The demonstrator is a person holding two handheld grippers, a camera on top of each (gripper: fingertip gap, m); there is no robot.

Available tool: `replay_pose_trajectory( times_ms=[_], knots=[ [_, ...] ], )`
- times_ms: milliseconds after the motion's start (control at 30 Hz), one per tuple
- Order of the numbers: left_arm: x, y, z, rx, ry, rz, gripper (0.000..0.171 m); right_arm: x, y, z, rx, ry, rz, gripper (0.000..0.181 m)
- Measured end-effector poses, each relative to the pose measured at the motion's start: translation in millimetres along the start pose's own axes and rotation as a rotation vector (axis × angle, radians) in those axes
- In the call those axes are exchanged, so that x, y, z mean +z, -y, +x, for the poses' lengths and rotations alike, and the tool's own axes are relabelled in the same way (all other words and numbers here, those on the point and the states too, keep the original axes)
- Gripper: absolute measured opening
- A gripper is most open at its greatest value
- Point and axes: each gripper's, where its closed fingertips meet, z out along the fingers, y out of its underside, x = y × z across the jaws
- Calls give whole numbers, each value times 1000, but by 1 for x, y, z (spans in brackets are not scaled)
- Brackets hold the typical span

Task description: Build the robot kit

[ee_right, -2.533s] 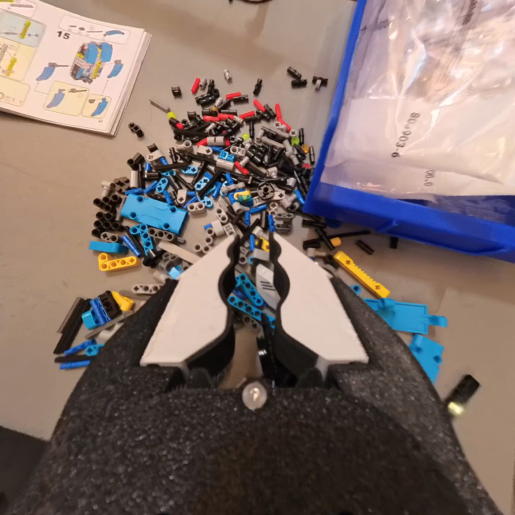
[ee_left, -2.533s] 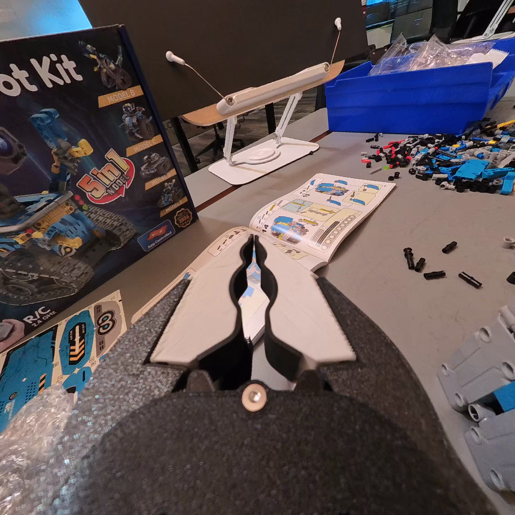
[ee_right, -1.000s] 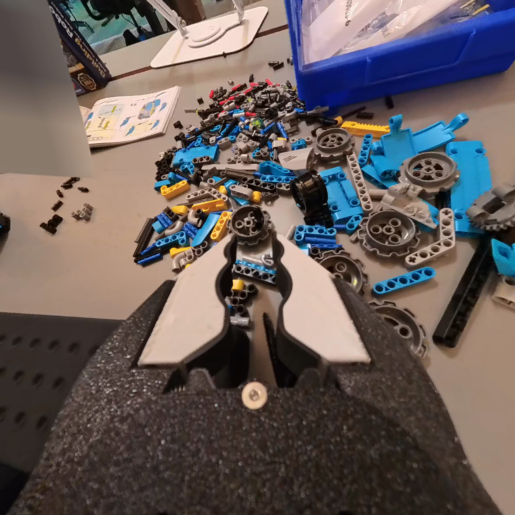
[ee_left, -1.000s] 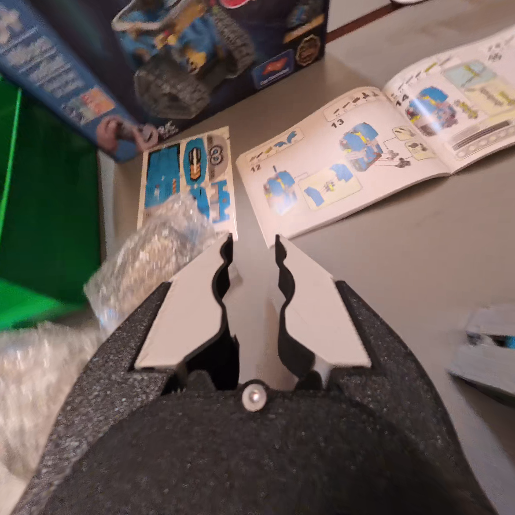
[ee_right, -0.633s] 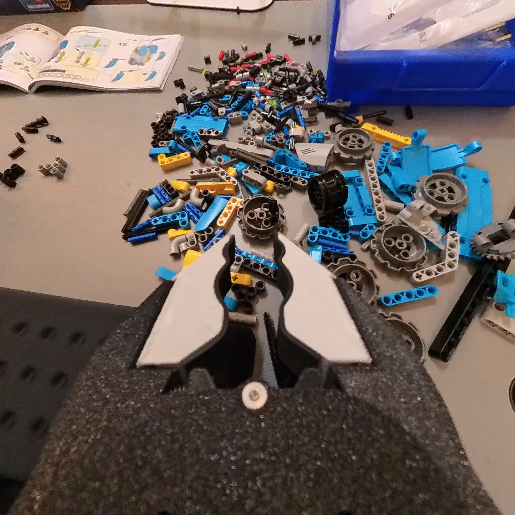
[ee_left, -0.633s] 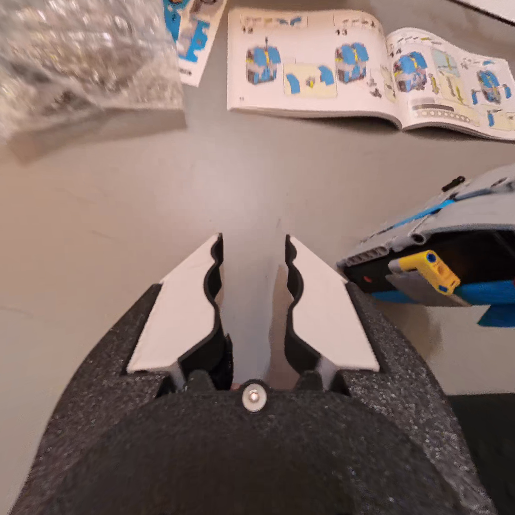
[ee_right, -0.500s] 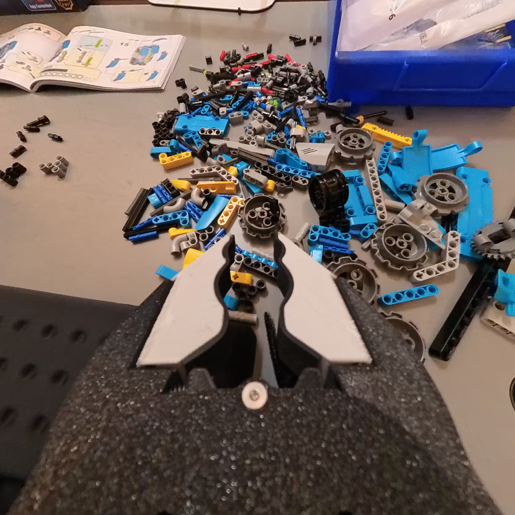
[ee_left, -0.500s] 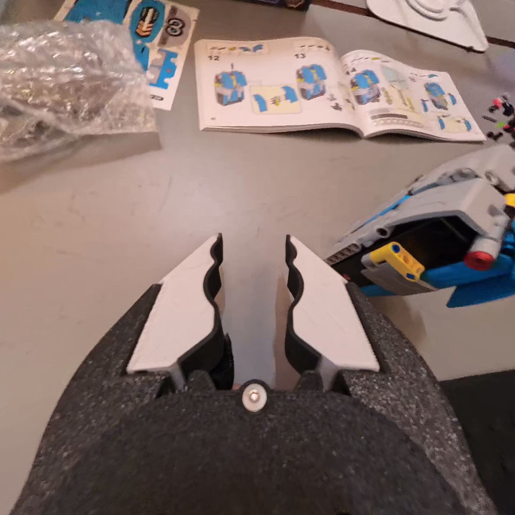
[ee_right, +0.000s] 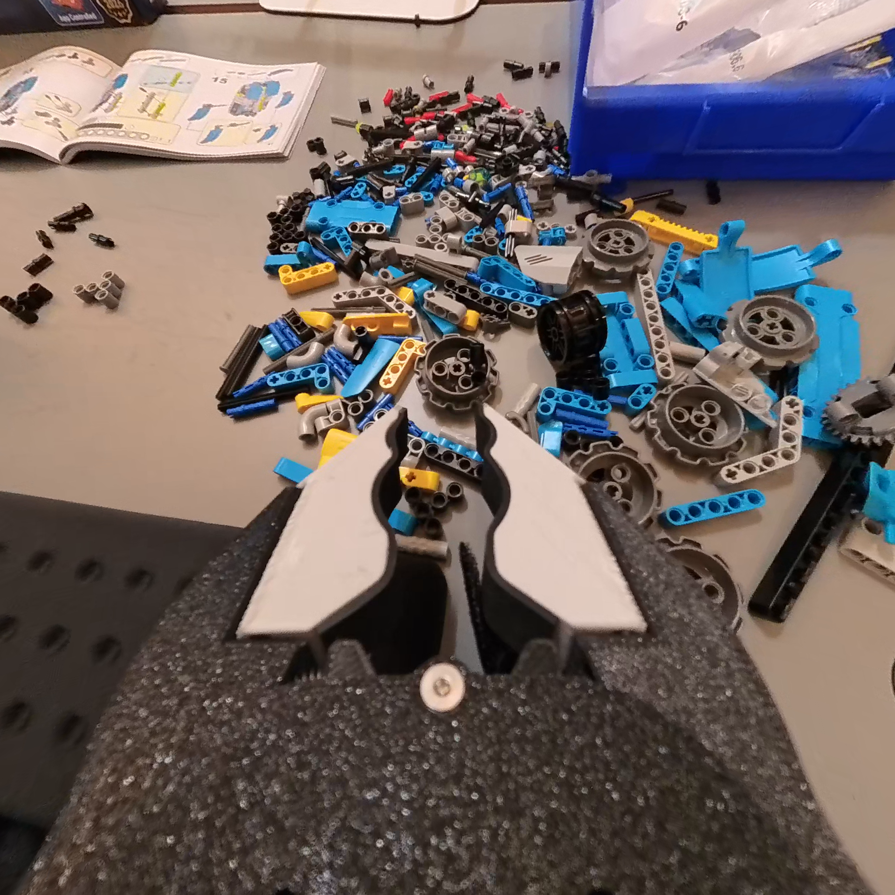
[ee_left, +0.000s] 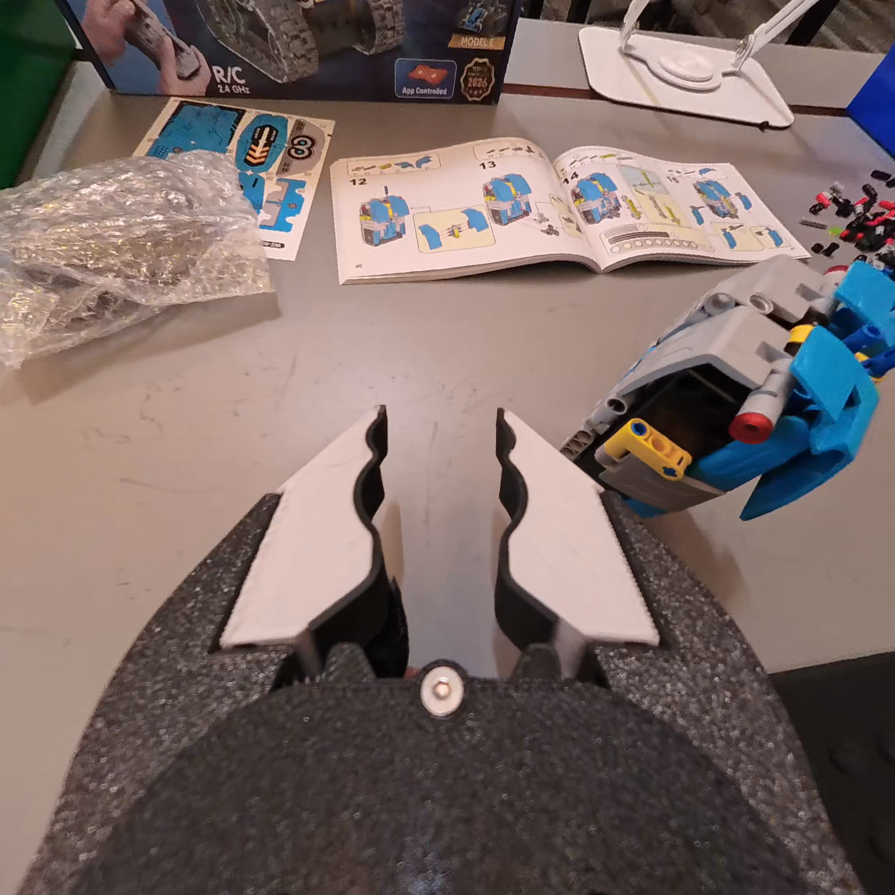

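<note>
Left gripper (ee_left: 440,416) is hovering with fingers spread, holding nothing, beside the half-built model (ee_left: 741,402). Right gripper (ee_right: 440,421) is hanging part-open and empty over the parts pile (ee_right: 484,300) by the counter's near edge. Any sweep is probably knocking pieces off.

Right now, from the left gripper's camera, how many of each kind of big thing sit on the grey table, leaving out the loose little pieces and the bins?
Kit box: 1
Sticker sheet: 1
Instruction booklet: 1
Bubble-wrap bag: 1
Partly built model: 1
White stand: 1
Total: 6
</note>
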Motion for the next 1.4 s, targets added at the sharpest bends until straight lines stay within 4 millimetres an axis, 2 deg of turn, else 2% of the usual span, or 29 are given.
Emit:
replay_pose_trajectory(
  times_ms=[567, 833, 900, 1000, 1133, 1267, 1400],
  knots=[
    [-11, 11, 9, 14, -65, 89, 44, -2, 1, -2, -126, -104, -4, 27],
    [-10, 10, 12, 40, -65, 82, 44, -4, 1, 6, -34, -101, 6, 32],
    [-10, 10, 13, 42, -65, 84, 44, -7, 2, 15, -13, -152, 16, 32],
    [-10, 10, 12, 34, -69, 84, 44, -21, -2, 53, 6, -324, 12, 29],
    [-10, 11, 11, 19, -73, 86, 43, -40, -9, 95, 135, -378, 31, 29],
    [-8, 9, 12, 27, -71, 73, 43, -47, -10, 105, 216, -349, 65, 29],
    [-8, 10, 11, 13, -76, 73, 43, -43, -11, 100, 169, -356, 45, 28]
  ],
)
